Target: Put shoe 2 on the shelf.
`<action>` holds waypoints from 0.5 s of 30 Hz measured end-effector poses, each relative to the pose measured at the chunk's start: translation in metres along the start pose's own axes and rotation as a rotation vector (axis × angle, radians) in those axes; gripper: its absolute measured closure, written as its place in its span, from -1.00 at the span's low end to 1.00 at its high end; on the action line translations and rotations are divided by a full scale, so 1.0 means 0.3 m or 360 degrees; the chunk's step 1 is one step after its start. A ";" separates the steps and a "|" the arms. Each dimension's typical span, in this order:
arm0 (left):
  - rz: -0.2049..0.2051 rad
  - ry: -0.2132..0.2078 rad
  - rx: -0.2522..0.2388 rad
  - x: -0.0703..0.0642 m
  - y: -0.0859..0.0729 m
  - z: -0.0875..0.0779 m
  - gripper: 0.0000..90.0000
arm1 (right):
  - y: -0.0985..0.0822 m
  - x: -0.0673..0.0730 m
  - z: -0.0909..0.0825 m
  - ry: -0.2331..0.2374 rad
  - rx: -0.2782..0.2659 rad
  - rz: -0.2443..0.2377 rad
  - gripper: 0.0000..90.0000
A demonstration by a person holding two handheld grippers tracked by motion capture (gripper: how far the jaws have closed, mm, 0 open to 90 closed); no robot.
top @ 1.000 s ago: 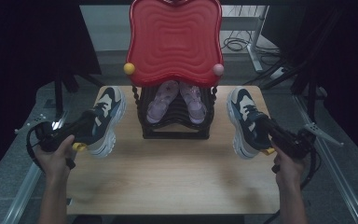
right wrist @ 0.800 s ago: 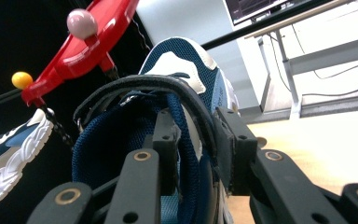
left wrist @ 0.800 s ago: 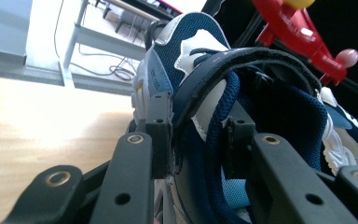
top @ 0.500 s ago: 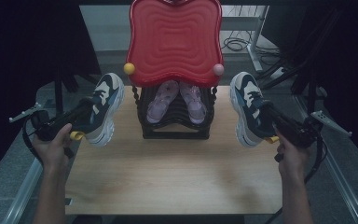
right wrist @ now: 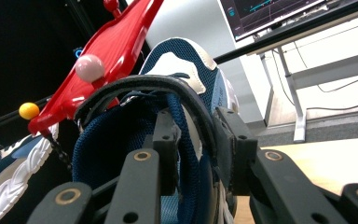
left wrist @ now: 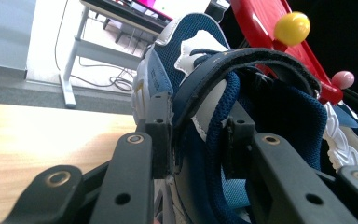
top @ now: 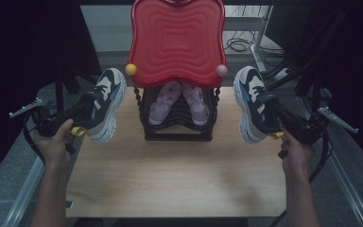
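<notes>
A navy, white and cream sneaker [top: 105,101] hangs above the table's left side, my left gripper [top: 86,109] shut on its heel collar [left wrist: 200,93]. A matching sneaker [top: 251,101] is held up at the right, with my right gripper [top: 273,116] shut on its collar [right wrist: 186,100]. Between the two stands a black shoe rack [top: 178,124] with a red wavy top [top: 177,40]. A pair of pale pink shoes [top: 179,101] sits inside the rack. Both sneakers' toes point toward the far side.
The wooden table [top: 175,175] has bare room in front of the rack. A yellow ball [top: 131,69] and a pink ball [top: 221,71] stick out at the red top's lower corners. Desk legs and cables [top: 246,42] lie on the floor beyond.
Both sneakers have been lifted off the table and carried up and toward the far side, beside the rack's red top. Both grippers kept their hold.
</notes>
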State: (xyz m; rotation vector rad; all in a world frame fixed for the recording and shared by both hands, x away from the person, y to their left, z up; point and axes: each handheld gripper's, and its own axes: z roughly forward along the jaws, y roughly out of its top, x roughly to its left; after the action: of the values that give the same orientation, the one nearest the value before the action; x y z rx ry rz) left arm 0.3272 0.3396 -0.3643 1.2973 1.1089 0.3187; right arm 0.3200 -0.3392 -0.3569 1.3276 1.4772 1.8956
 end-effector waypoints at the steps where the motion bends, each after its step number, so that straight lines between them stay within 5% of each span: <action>1: 0.0006 0.0003 -0.0002 -0.002 0.007 0.002 0.55 | 0.006 0.002 0.000 0.0000 -0.0005 -0.0002 0.58; 15: 0.0066 0.0015 -0.0025 -0.041 0.090 0.021 0.55 | 0.064 0.026 0.029 0.0000 -0.0061 -0.0017 0.58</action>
State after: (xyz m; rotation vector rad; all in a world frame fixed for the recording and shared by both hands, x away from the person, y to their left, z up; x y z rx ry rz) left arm 0.3363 0.3352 -0.3357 1.3076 1.0867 0.3642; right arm 0.3280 -0.3356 -0.3363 1.3003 1.4382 1.9077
